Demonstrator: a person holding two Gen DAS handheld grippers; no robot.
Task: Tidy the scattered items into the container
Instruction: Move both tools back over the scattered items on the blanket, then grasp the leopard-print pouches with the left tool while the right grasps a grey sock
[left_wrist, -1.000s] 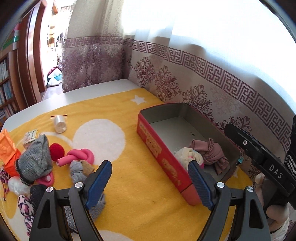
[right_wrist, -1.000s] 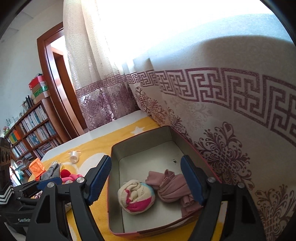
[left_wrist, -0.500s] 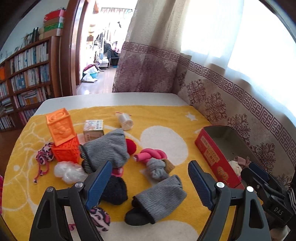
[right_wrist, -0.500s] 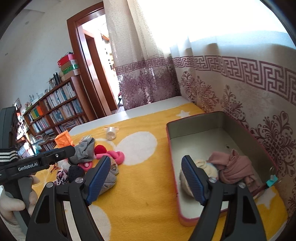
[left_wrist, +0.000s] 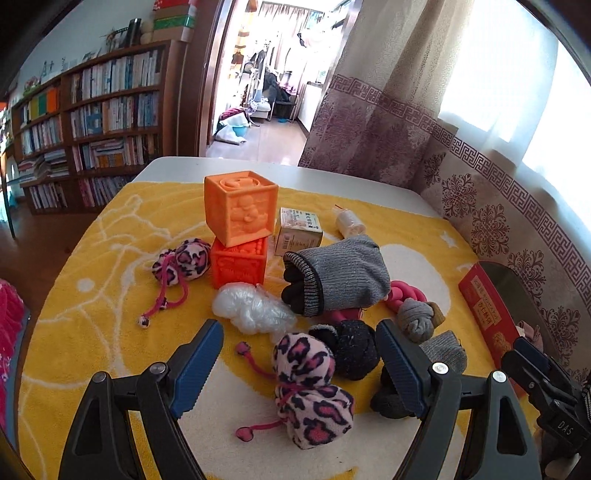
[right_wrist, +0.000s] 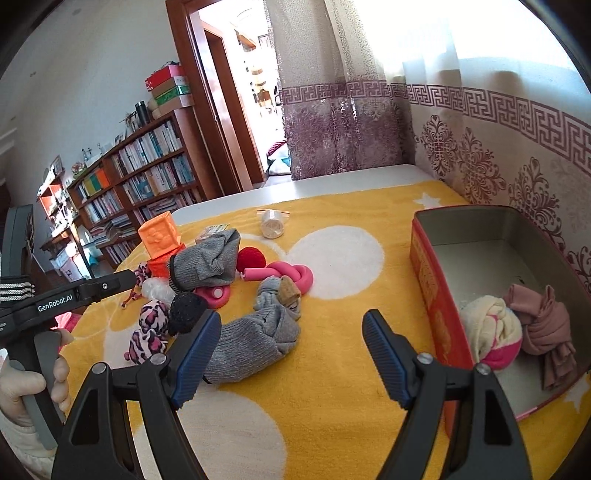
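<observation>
Both the left gripper (left_wrist: 299, 363) and right gripper (right_wrist: 291, 354) were held spread and empty; a leopard-print pouch (left_wrist: 312, 391) lay between the left jaws, crowded by a black sock ball (left_wrist: 351, 349).

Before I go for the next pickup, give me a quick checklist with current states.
1. Left gripper open and empty: ok.
2. Right gripper open and empty: ok.
3. Leopard-print pouch between the left gripper's fingers, not yet pinched: ok.
4. Black knit bundle touches the pouch, may snag: not ok.
5. Red tin box has free floor beside the rolled towel: ok.
6. Grey sock near the right gripper, unobstructed: ok.
</observation>
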